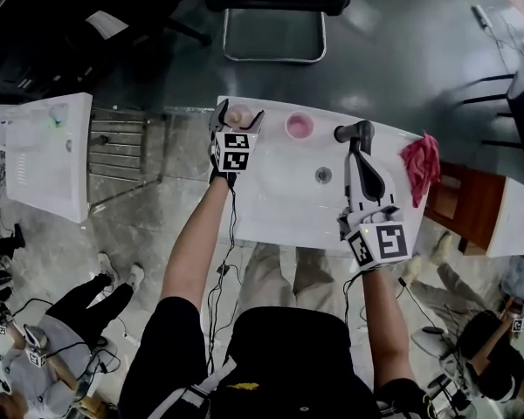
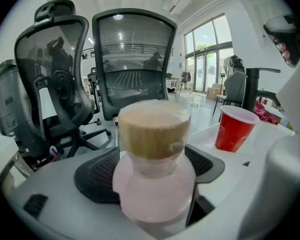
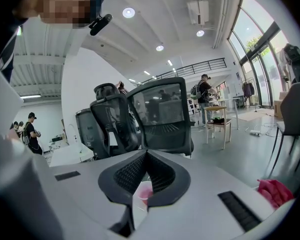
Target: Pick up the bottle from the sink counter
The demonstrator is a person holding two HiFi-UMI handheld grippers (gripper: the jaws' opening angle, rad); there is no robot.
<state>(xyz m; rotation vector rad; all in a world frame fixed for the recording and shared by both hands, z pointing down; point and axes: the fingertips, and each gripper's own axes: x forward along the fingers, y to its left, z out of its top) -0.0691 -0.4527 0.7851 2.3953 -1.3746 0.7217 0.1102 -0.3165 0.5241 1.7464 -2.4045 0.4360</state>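
A pale pink bottle (image 1: 237,114) with a round wooden cap stands at the far left corner of the white sink counter (image 1: 279,212). My left gripper (image 1: 238,113) is open, and its black pads flank the bottle. In the left gripper view the bottle (image 2: 152,159) fills the space between the pads, with a dark gap at the right pad. My right gripper (image 1: 360,153) hovers over the basin just before the black faucet (image 1: 354,132). It is shut on nothing; its pads meet at the tip (image 3: 147,156).
A pink-red cup (image 1: 299,126) stands on the back rim right of the bottle, and a red cloth (image 1: 422,166) lies at the counter's right end. The drain (image 1: 323,175) sits mid-basin. A black office chair (image 1: 275,16) stands beyond the counter, and another white counter (image 1: 48,155) stands left.
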